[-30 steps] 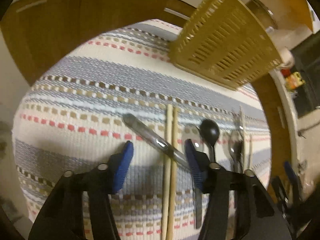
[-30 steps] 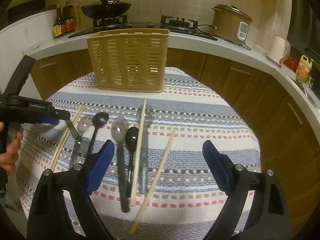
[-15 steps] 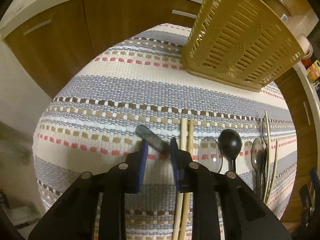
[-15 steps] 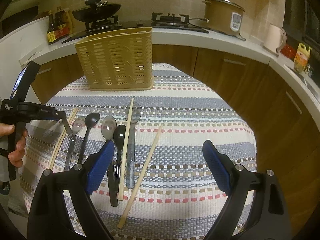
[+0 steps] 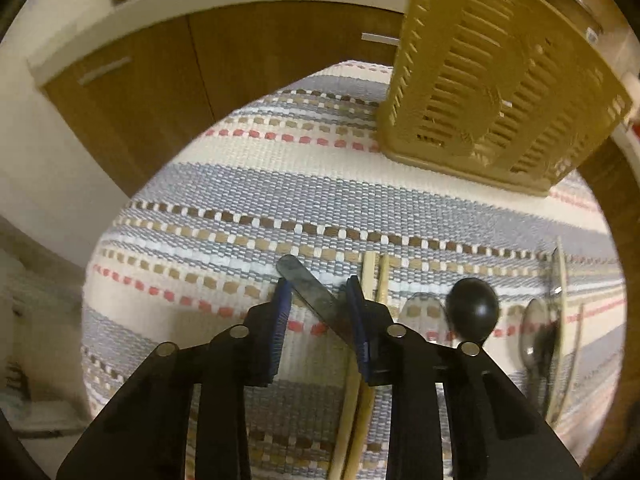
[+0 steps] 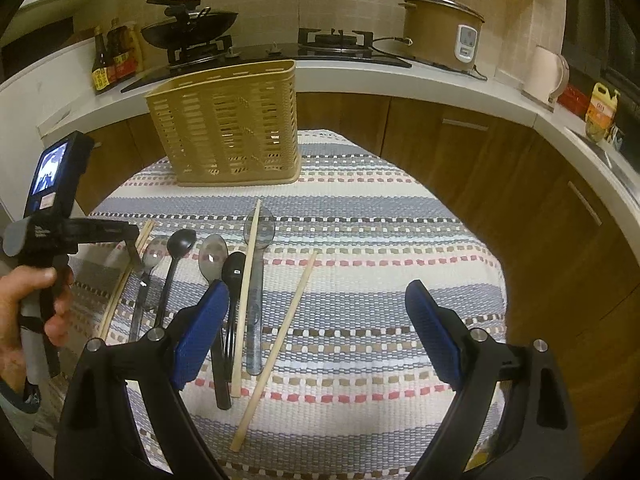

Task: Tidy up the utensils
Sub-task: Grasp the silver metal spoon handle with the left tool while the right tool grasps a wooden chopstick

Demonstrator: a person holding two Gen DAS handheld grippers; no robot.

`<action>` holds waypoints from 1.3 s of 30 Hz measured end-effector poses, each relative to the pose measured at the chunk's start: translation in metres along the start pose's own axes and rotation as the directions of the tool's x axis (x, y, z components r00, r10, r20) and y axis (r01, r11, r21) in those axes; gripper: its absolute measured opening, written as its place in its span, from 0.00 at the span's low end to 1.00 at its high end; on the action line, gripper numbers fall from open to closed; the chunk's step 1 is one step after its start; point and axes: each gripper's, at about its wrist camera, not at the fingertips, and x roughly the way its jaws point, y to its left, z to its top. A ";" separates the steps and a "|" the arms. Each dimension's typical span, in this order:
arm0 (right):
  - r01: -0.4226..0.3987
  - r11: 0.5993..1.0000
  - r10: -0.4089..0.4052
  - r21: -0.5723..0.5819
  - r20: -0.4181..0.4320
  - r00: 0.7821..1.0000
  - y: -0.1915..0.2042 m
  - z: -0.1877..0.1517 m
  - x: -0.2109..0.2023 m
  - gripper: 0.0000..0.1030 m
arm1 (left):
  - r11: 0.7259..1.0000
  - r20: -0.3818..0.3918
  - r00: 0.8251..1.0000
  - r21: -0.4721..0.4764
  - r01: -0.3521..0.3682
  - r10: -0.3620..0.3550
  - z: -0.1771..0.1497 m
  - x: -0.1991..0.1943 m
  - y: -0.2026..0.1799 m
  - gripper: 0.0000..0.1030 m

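My left gripper (image 5: 318,294) is shut on the dark grey handle (image 5: 308,288) of a clear spoon and holds it slanted above the striped cloth. It also shows in the right wrist view (image 6: 134,246). A pair of chopsticks (image 5: 374,280), a clear spoon (image 5: 422,314) and a black spoon (image 5: 472,312) lie just to its right. My right gripper (image 6: 316,328) is open and empty above several spoons (image 6: 212,256) and loose chopsticks (image 6: 280,336). The tan slotted utensil basket (image 6: 228,124) stands at the far side of the table.
The striped cloth (image 6: 360,240) covers the table. Wooden cabinets (image 6: 460,144) and a white counter with a wok (image 6: 188,32), bottles (image 6: 112,60) and a rice cooker (image 6: 440,32) lie behind.
My left gripper closed on the grey spoon handle and lifted it; the view has moved nearer the basket. The right gripper stayed open and drew back slightly.
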 end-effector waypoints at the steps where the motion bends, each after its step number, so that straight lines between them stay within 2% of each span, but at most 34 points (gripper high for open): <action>1: -0.002 1.000 0.002 -0.003 -0.001 1.000 0.000 0.001 -0.001 0.83 | 1.000 0.009 1.000 0.021 -0.013 0.012 0.000 0.000 -0.002 0.23; 3: -0.012 1.000 0.012 -0.010 -0.017 1.000 -0.001 0.003 0.001 0.83 | 0.999 0.014 1.000 0.042 -0.005 0.004 0.003 -0.001 -0.001 0.10; 5: -0.026 1.000 0.026 -0.010 -0.043 0.999 -0.002 0.006 0.005 0.83 | 0.998 0.002 1.000 0.060 0.016 -0.016 0.006 -0.003 0.001 0.10; 9: -0.129 0.991 0.133 0.041 -0.128 0.983 -0.007 0.015 0.022 0.83 | 0.990 -0.026 0.996 0.110 0.092 -0.090 0.010 0.000 0.011 0.09; 12: -0.203 0.972 0.223 0.115 -0.206 0.953 -0.014 0.022 0.042 0.75 | 0.973 -0.063 0.981 0.128 0.191 -0.184 0.017 0.003 0.022 0.09; 14: -0.233 0.956 0.274 0.179 -0.258 0.926 -0.020 0.026 0.060 0.65 | 0.963 -0.088 0.970 0.127 0.237 -0.227 0.020 0.004 0.029 0.09; 16: -0.242 0.943 0.303 0.229 -0.288 0.908 -0.025 0.029 0.073 0.62 | 0.949 -0.113 0.952 0.101 0.298 -0.286 0.023 0.005 0.037 0.09; 17: -0.248 0.935 0.320 0.254 -0.300 0.899 -0.027 0.031 0.080 0.61 | 0.944 -0.120 0.944 0.088 0.319 -0.308 0.025 0.006 0.041 0.09; 20: -0.282 0.915 0.368 0.287 -0.312 0.876 -0.023 0.039 0.092 0.57 | 0.938 -0.113 0.939 0.092 0.334 -0.323 0.022 0.004 0.045 0.10; 24: -0.276 0.938 0.335 0.209 -0.345 0.877 0.003 0.050 0.101 0.47 | 0.931 -0.111 0.933 0.093 0.353 -0.343 0.017 0.005 0.038 0.10; 26: -0.263 0.949 0.309 0.172 -0.368 0.877 0.016 0.053 0.109 0.34 | 0.928 -0.101 0.931 0.098 0.361 -0.351 0.015 0.000 0.036 0.10; 31: -0.226 0.966 0.257 0.125 -0.396 0.882 0.033 0.060 0.126 0.32 | 0.921 -0.081 0.927 0.110 0.374 -0.367 0.011 -0.013 0.026 0.10; 39: -0.192 0.979 0.202 0.069 -0.436 0.877 0.054 0.059 0.148 0.18 | 0.917 -0.052 0.924 0.116 0.382 -0.378 0.013 -0.021 0.029 0.10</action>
